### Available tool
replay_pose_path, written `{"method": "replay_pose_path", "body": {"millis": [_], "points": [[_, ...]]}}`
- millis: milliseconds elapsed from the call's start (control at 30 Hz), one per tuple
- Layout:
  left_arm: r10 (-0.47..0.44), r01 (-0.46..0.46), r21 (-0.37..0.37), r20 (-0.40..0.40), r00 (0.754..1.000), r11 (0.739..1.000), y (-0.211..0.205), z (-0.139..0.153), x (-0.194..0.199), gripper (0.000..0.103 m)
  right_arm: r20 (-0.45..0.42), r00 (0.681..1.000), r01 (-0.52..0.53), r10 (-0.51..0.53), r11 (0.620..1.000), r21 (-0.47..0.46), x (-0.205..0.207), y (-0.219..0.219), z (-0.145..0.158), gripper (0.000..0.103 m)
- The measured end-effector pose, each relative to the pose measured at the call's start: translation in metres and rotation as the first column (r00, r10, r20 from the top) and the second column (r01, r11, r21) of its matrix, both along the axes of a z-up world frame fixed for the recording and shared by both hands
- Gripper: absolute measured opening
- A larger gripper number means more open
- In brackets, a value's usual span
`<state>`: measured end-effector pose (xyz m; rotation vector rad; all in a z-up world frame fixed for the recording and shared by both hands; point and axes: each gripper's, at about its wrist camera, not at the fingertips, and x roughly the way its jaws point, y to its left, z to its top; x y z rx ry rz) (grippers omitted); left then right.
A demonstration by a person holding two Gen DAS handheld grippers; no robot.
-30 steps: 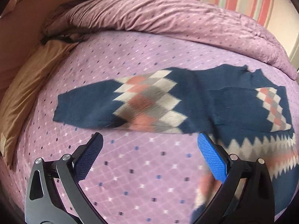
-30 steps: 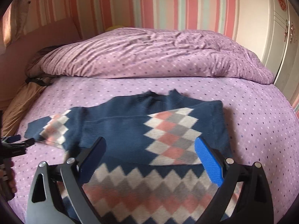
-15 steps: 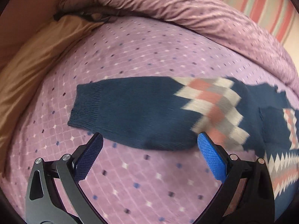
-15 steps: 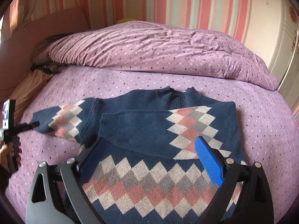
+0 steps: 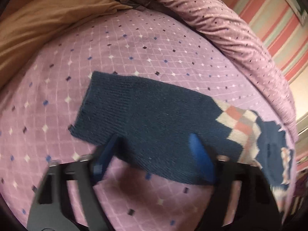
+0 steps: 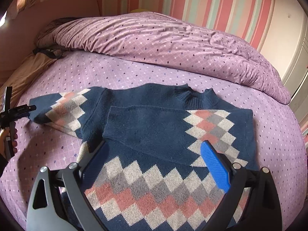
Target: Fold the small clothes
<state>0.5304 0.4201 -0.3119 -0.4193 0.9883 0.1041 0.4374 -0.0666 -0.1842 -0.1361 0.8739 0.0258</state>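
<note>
Striped pink wallpaper ran behind a bed with a lilac diamond-print sheet, and everything sat on that sheet.

Nearest the camera in the right wrist view, the right tool hung with its jaws wide, not gripping anything, right over the lower body of the sweater. That navy sweater with the pink, grey and cream argyle lay flat in the middle of the bed, neck pointing away. One sleeve was already folded across the chest; the other sleeve stuck straight out to the sweater's left side.

Out at that sleeve's cuff end was the left tool, held in a hand at the left edge of the right wrist view. Its jaws had just been closing and stood about half way in, with the plain navy part of the sleeve between the blue pads. Picture's blurry, so couldn't tell if the pads actually pressed the knit.

Past the sweater's neck, a bunched-up duvet in the same lilac print ran across the far side of the bed. Left of the sweater, a tan pillow lay along the bed's edge.
</note>
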Motion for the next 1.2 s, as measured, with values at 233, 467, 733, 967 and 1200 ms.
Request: {"method": "replay_pose_path", "body": {"millis": [233, 467, 733, 967, 1200], "points": [[0.148, -0.145, -0.134, 0.019, 0.989, 0.980, 0.023, 0.004, -0.028, 0.077, -0.002, 1.000, 0.021, -0.021, 1.000, -0.014, 0.001, -0.011, 0.000, 0.096], [0.256, -0.248, -0.173, 0.028, 0.966, 0.953, 0.045, -0.011, -0.033, 0.086, 0.006, 1.000, 0.017, -0.016, 0.999, -0.030, 0.002, -0.016, -0.002, 0.096], [0.241, -0.240, -0.043, 0.029, 0.970, 0.970, 0.042, -0.008, -0.003, 0.033, 0.001, 1.000, 0.014, -0.014, 0.999, -0.036, -0.001, -0.017, -0.001, 0.096], [0.171, -0.177, 0.090, 0.068, 0.983, 0.980, 0.022, 0.019, -0.009, 0.012, -0.006, 1.000, 0.027, -0.027, 0.999, -0.024, -0.005, -0.038, -0.001, 0.096], [-0.053, 0.019, 0.187, 0.177, 0.983, 0.982, -0.087, 0.100, -0.004, 0.011, 0.026, 0.998, 0.049, -0.049, 0.999, -0.004, -0.005, -0.076, 0.014, 0.096]]}}
